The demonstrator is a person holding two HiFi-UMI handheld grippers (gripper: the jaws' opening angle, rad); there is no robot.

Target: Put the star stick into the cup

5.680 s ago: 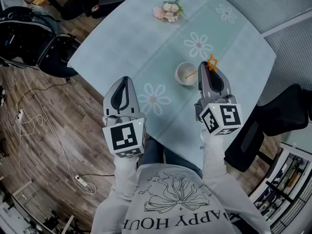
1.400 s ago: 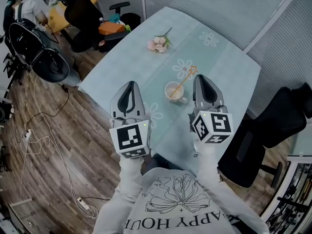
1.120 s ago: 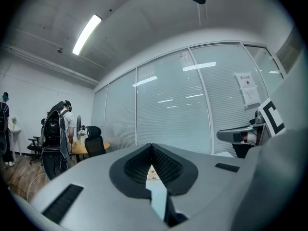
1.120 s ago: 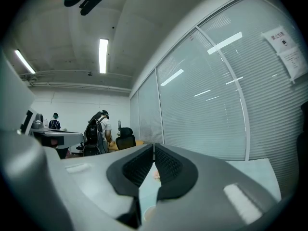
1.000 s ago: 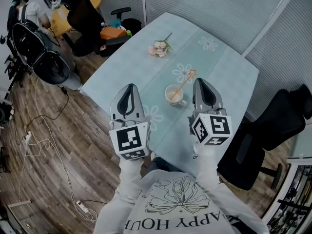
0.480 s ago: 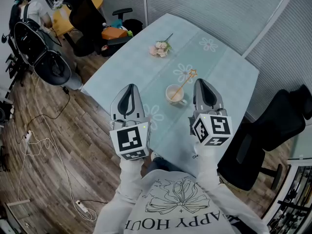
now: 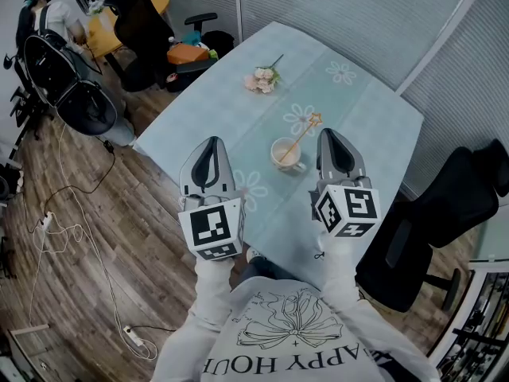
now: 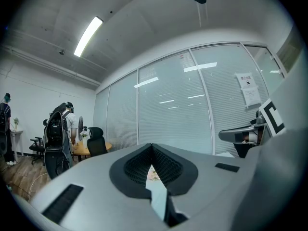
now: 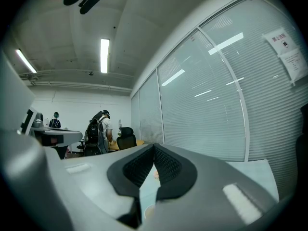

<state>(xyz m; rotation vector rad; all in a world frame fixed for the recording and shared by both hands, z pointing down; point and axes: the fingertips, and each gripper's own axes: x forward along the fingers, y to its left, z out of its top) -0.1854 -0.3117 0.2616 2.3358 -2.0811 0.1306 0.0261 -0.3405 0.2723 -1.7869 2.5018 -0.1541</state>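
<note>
Both grippers idle, nothing held. Left gripper (image 7: 209, 142): its pads (image 8: 133, 165) are pressed together at the tips, only a thin slit lower down with table (image 7: 374, 126) showing through. Right gripper (image 7: 329, 133): clenched tight too, empty.

The star stick (image 7: 301, 136) sits in the cup (image 7: 285, 153), bottom end inside, shaft leaning out over the rim, star end up and just left of the right fingertips, not touching them. The cup is just ahead of and left of the right tips, and well right of the left tips, so roughly btwn the two. Task looks done to me.

Handling, my guess: the stick is thin, v. light, prob. stiff, so a light pinch is enough. If it needs re-seating I'd take the shaft mid-way, below the star, w/ the right fingers since they're nearest. The cup is small and likely light; a nudge to the leaning stick could tip it.

Count: 1 cup, 1 star stick, 1 flower bunch (image 7: 261, 79) well beyond both tips, 2 grippers.
</note>
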